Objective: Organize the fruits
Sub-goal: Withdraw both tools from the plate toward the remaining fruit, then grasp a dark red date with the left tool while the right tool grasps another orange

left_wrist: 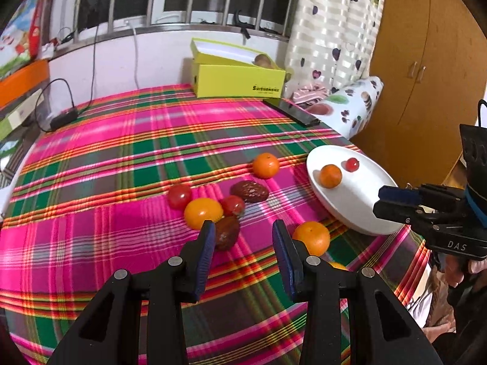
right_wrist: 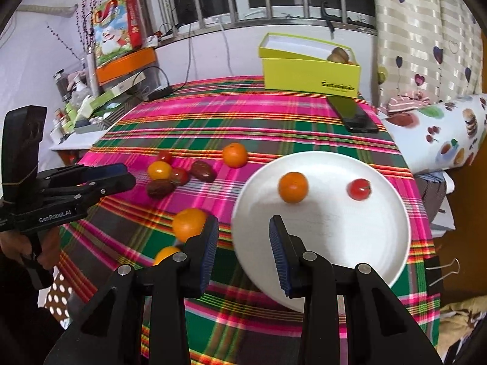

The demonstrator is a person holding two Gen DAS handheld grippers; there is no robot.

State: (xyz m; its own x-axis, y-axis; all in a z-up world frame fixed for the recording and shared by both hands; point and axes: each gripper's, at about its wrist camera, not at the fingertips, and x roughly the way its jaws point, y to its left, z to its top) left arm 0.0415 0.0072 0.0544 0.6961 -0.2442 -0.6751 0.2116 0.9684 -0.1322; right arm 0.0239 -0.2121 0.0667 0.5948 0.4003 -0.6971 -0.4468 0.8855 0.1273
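Observation:
A white plate (right_wrist: pixel 350 234) holds a small orange (right_wrist: pixel 292 187) and a red cherry tomato (right_wrist: pixel 359 189); the plate also shows in the left wrist view (left_wrist: pixel 362 200). On the plaid cloth lie an orange (left_wrist: pixel 265 165), a yellow tomato (left_wrist: pixel 203 212), two red tomatoes (left_wrist: pixel 179 196), two brown dates (left_wrist: pixel 249 191) and a nearer orange (left_wrist: pixel 312 238). My left gripper (left_wrist: pixel 243 238) is open and empty above the cloth, close to a date (left_wrist: pixel 226 234). My right gripper (right_wrist: pixel 243 232) is open and empty over the plate's near edge.
A yellow open box (left_wrist: pixel 237 74) with kiwis stands at the table's back. A black phone (left_wrist: pixel 290 112) lies in front of it. A charger and cables (left_wrist: pixel 62 118) lie at the back left. A wooden cabinet (left_wrist: pixel 426 60) stands to the right.

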